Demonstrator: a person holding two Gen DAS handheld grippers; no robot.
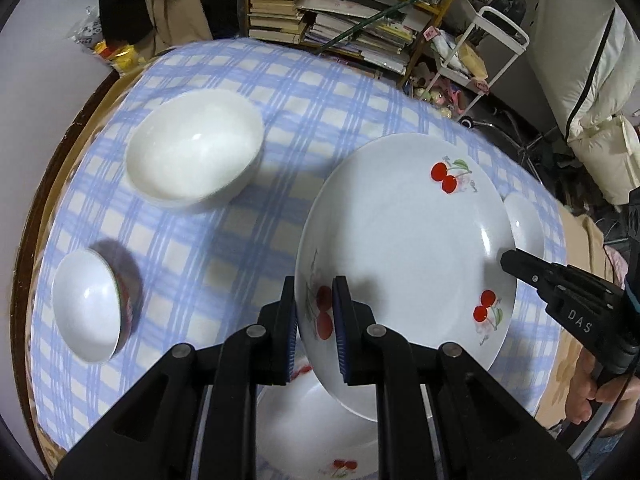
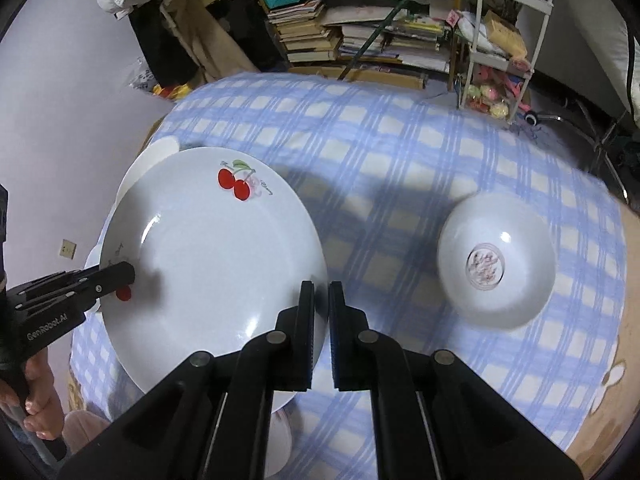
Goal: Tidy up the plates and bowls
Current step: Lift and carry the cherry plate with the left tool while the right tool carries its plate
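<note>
A white plate with red cherries point(image 1: 404, 248) is held above the table, and both grippers are shut on its rim. My left gripper point(image 1: 314, 316) clamps its near-left rim. My right gripper point(image 2: 321, 316) clamps the opposite rim and shows at the plate's right edge in the left wrist view point(image 1: 516, 262). The plate point(image 2: 212, 256) fills the left of the right wrist view. A second cherry plate point(image 1: 316, 428) lies below it. A large white bowl point(image 1: 196, 146) and a small bowl point(image 1: 86, 304) sit at left. Another white bowl point(image 2: 496, 260) sits at right.
The round table has a blue checked cloth point(image 1: 280, 92). Bookshelves with stacked books point(image 1: 340, 12) and a white cart point(image 1: 476, 52) stand beyond the far edge. A person's hand point(image 1: 600, 392) grips the right tool. Another white dish point(image 2: 156, 152) shows behind the plate.
</note>
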